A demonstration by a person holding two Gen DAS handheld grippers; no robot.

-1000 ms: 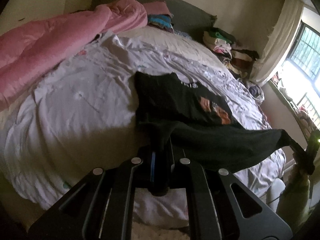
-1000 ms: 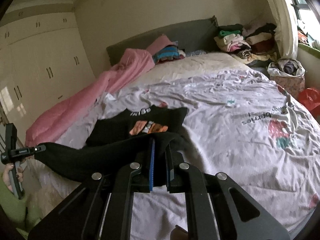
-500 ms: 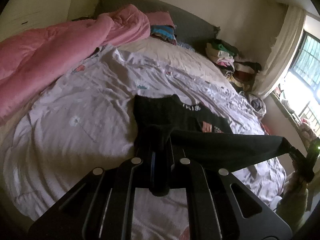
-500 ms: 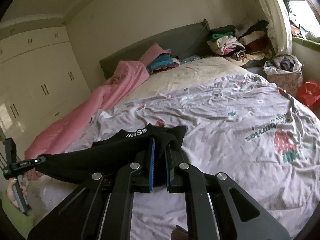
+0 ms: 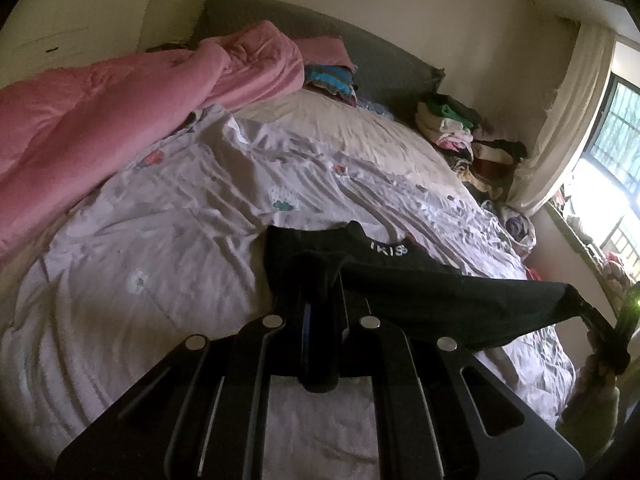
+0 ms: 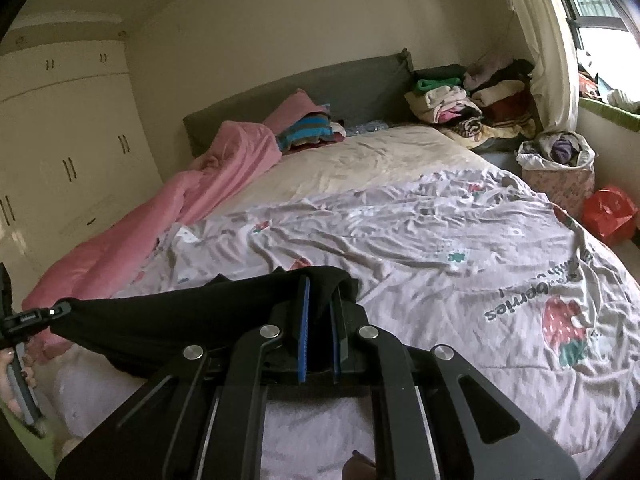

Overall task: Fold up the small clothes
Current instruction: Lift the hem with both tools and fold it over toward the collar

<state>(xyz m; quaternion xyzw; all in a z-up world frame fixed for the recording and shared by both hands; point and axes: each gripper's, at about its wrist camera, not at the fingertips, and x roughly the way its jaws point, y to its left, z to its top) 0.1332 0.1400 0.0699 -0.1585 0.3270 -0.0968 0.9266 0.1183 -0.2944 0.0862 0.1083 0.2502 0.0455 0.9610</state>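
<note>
So this is a bedroom, and the bed (image 6: 400, 168) takes up most of it. It's covered by a rumpled pale sheet (image 6: 440, 240) printed with little strawberries and some lettering, and the bare cream mattress shows up near the grey padded headboard (image 6: 340, 80). One puffy pink duvet (image 5: 100, 120) is shoved in a long heap along the wardrobe side. A small striped folded stack (image 6: 308, 130) sits by the headboard, and a bigger messy pile of clothes (image 6: 472, 104) fills the corner by the window. Cream wardrobe doors (image 6: 60, 152) with dark handles run down one wall, and a white curtain (image 5: 568, 120) hangs at the bright window. On the floor there's one patterned hamper (image 6: 558, 172) stuffed with laundry and one red bag (image 6: 608, 212) beside it.

The task item is one black garment (image 5: 420, 292), soft knit, with small white lettering on one edge. It's stretched out over the near edge of the bed between the two tools, with its far end resting on the sheet. The left gripper (image 5: 320, 304) has its fingers clenched on one bunched corner, and the right gripper (image 6: 320, 304), blue pads and all, is clamped on the opposite corner. A hand (image 6: 12, 376) is visible on the left tool's handle.
</note>
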